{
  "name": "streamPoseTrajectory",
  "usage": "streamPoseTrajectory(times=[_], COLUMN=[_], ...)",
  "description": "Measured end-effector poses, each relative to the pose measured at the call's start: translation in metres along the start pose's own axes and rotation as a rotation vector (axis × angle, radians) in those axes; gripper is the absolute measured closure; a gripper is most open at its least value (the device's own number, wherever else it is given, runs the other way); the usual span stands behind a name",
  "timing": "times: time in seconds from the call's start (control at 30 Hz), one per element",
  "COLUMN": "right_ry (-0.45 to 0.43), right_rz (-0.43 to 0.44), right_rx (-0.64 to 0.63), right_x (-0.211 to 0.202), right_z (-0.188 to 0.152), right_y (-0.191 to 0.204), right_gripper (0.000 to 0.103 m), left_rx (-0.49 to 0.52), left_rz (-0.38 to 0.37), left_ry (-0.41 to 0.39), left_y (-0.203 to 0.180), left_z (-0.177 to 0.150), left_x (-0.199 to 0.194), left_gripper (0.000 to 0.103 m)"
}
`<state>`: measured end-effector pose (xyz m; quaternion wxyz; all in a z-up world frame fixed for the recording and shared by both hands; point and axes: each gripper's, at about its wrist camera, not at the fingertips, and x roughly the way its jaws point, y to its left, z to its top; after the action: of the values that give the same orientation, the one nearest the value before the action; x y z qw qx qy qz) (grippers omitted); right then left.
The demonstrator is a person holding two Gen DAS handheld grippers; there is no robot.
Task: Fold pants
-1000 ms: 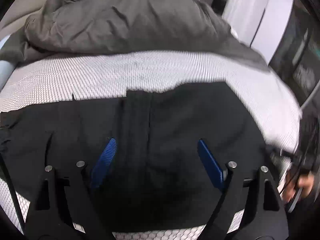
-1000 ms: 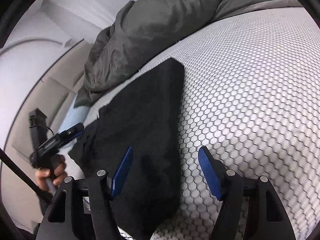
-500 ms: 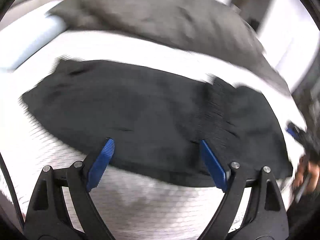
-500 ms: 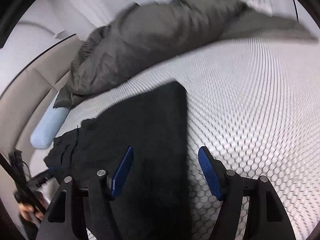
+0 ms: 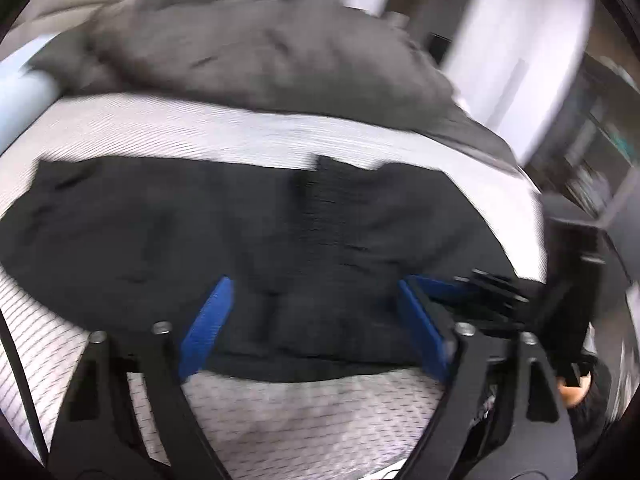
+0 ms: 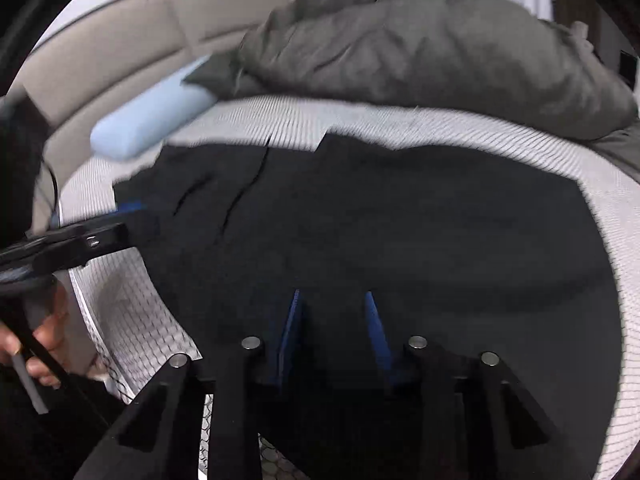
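Black pants lie spread crosswise on a white honeycomb-patterned bed sheet. My left gripper hangs over their near edge. Its jaws are wide and closing, with cloth lying below the gap and the pads clear of it. In the right wrist view the pants fill the middle. My right gripper is low over them, its jaws narrow and still closing, with black cloth in the gap. The right gripper also shows at the right edge of the left wrist view. The left gripper reaches in from the left in the right wrist view.
A crumpled grey duvet is heaped along the far side of the bed. A light blue bolster lies against the beige padded headboard. A person's hand holds the left tool. Dark furniture stands beyond the bed.
The right gripper has swung and rolled from the pants' side edge to over their middle, and its jaws have narrowed a lot. The left gripper has shifted along the near edge.
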<state>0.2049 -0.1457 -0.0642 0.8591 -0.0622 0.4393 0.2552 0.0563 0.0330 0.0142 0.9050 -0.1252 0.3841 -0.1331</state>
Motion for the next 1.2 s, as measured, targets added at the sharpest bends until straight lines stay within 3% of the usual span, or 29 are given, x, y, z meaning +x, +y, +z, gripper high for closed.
streamPoseTrajectory(times=[0.07, 0.13, 0.23, 0.37, 0.43, 0.57, 0.67, 0.73, 0.9, 1.0, 1.07, 1.17, 1.2], right_ry=[-0.008, -0.023, -0.027, -0.046, -0.058, -0.089, -0.107, -0.099, 0.004, 0.089, 0.086, 0.072, 0.080], right_rz=[0.004, -0.021, -0.078, -0.265, -0.299, -0.243, -0.150, -0.110, -0.064, -0.114, -0.151, -0.315, -0.314], right_rx=[0.009, 0.026, 0.064, 0.107, 0.195, 0.240, 0.186, 0.143, 0.068, 0.037, 0.012, 0.046, 0.079], right_x=[-0.005, -0.014, -0.023, -0.061, -0.081, -0.105, -0.109, -0.097, -0.038, -0.008, -0.015, -0.036, -0.038], right_z=[-0.006, -0.012, -0.027, -0.063, -0.080, -0.087, -0.060, -0.032, 0.015, 0.002, -0.003, -0.008, -0.010], right_y=[-0.005, -0.015, -0.037, -0.074, -0.102, -0.119, -0.106, -0.095, -0.083, -0.090, -0.097, -0.128, -0.140], right_gripper=[0.069, 0.069, 0.069, 0.069, 0.069, 0.068, 0.066, 0.064, 0.062, 0.063, 0.063, 0.063, 0.063], left_rx=[0.044, 0.060, 0.093, 0.090, 0.093, 0.085, 0.103, 0.152, 0.174, 0.181, 0.161, 0.155, 0.154], left_rz=[-0.032, -0.045, 0.037, 0.063, 0.077, 0.069, -0.002, -0.033, 0.031, -0.001, -0.010, -0.018, -0.021], left_ry=[0.044, 0.103, 0.180, 0.185, 0.181, 0.141, 0.109, 0.135, 0.260, 0.245, 0.235, 0.227, 0.228], left_y=[-0.023, -0.035, -0.044, -0.041, -0.041, -0.046, -0.067, -0.081, -0.079, -0.070, -0.062, -0.055, -0.054], left_z=[-0.004, -0.009, -0.015, -0.018, -0.021, -0.017, 0.004, 0.020, 0.023, 0.017, 0.016, 0.013, 0.014], left_x=[0.016, 0.033, 0.057, 0.054, 0.053, 0.038, 0.033, 0.047, 0.100, 0.099, 0.093, 0.087, 0.087], left_gripper=[0.060, 0.071, 0.074, 0.083, 0.084, 0.083, 0.083, 0.082, 0.082, 0.085, 0.085, 0.085, 0.085])
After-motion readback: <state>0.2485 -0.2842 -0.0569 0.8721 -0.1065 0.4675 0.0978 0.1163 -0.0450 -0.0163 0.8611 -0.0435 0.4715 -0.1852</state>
